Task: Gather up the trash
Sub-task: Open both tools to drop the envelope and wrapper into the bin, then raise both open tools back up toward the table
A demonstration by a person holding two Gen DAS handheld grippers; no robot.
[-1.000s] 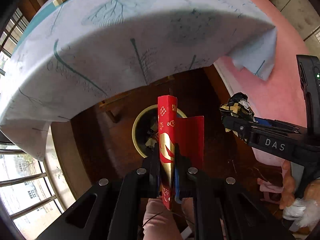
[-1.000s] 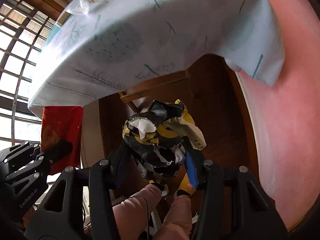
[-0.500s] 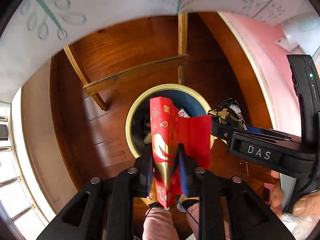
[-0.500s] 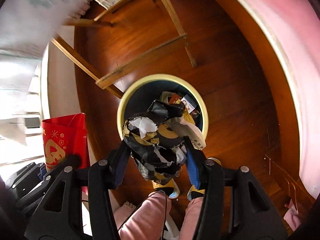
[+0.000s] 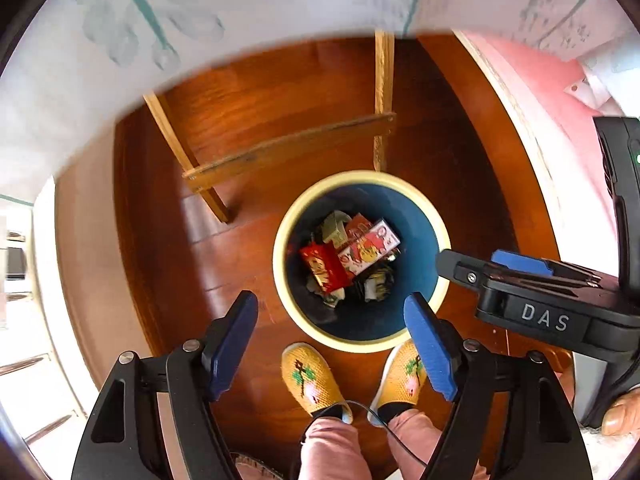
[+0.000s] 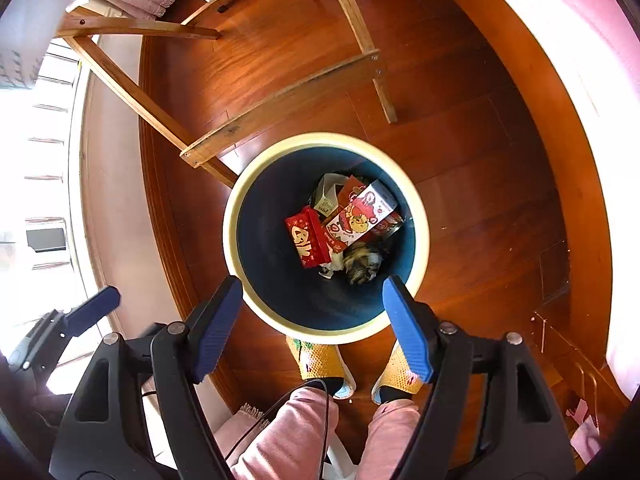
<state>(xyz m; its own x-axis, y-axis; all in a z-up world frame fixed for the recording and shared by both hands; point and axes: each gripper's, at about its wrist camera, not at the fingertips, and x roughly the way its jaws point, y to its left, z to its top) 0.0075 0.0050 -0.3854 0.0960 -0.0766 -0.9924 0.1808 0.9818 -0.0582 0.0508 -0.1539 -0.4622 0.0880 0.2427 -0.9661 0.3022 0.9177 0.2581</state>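
Observation:
A round bin with a cream rim and dark blue inside stands on the wooden floor straight below both grippers. Among the litter in it lie a red packet and a crumpled dark wrapper. My left gripper hangs over the bin's near edge, its jaws opening with nothing between the blue pads. My right gripper is also above the near rim, jaws opening and empty. It shows at the right of the left wrist view. One left pad shows at the left of the right wrist view.
A wooden table brace and legs stand just behind the bin, under a leaf-print tablecloth. A pink cover rises at the right. The person's yellow slippers touch the bin's near side.
Both grippers have sunk towards the bin and opened. The red packet has left the left jaws and the crumpled wrapper the right jaws; both now lie in the bin.

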